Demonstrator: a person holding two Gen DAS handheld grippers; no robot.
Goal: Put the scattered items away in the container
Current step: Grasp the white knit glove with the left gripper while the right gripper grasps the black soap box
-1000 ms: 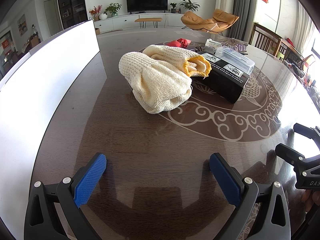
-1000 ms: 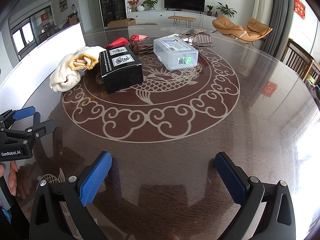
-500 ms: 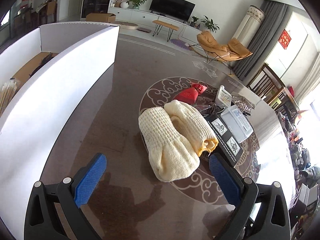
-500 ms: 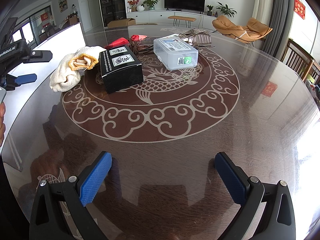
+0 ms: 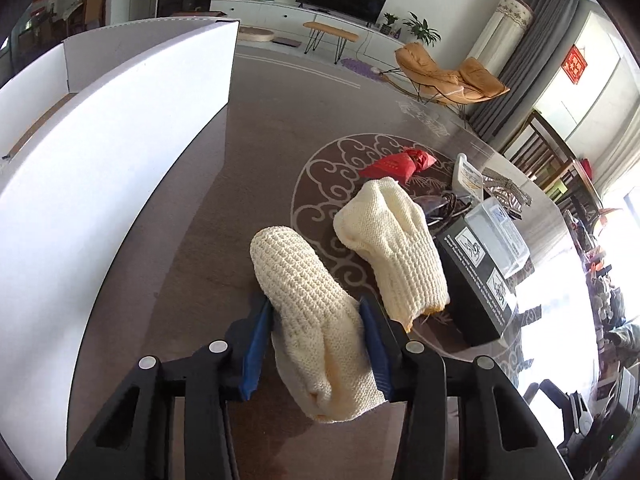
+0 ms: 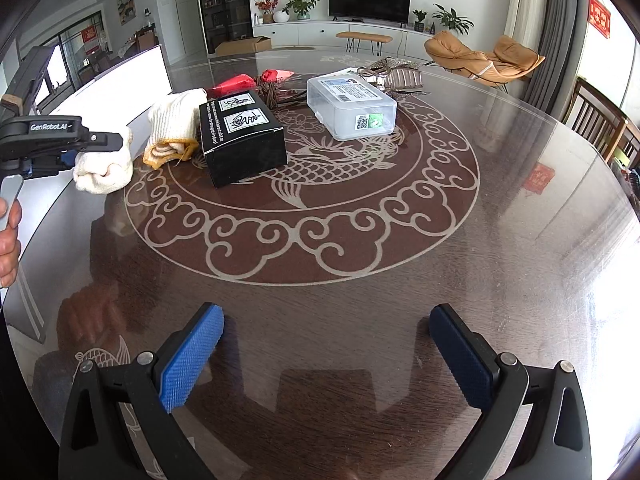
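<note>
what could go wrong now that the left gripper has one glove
1. The left gripper pinches the glove only near its cuff; the long free end droops forward and may snag the white box wall.
2. The knit is soft, so it might slip from the pads.
3. The second glove lies against the black box; a swing of the held glove could drag it.
</note>
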